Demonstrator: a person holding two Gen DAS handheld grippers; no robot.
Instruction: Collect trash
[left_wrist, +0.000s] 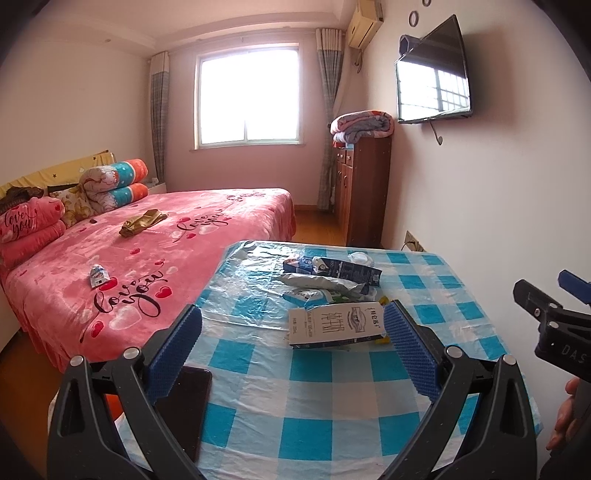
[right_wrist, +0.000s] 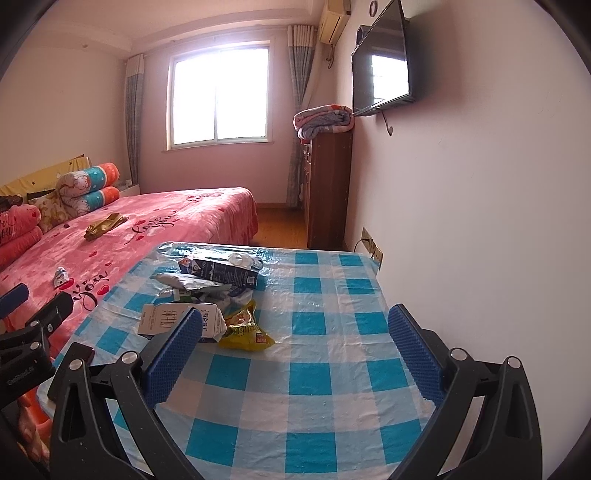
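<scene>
A pile of trash lies on the blue-checked table (left_wrist: 332, 398) (right_wrist: 325, 373): a white milk carton (left_wrist: 334, 325) (right_wrist: 170, 320) nearest me, a dark blue carton (left_wrist: 343, 269) (right_wrist: 221, 272) behind it, a grey foil bag (left_wrist: 317, 281) (right_wrist: 184, 280) and a yellow snack bag (right_wrist: 245, 330). My left gripper (left_wrist: 293, 347) is open above the table, short of the white carton. My right gripper (right_wrist: 295, 347) is open too, with bare tablecloth between its fingers and the yellow bag just left of centre. Nothing is held.
A black phone (left_wrist: 186, 410) lies at the table's left edge. A pink bed (left_wrist: 122, 266) stands left of the table with a small wrapper (left_wrist: 98, 276) and a gold cloth (left_wrist: 142, 222) on it. The wall runs along the right, with a socket (right_wrist: 371, 245), cabinet (left_wrist: 364, 192) and TV (left_wrist: 432, 77).
</scene>
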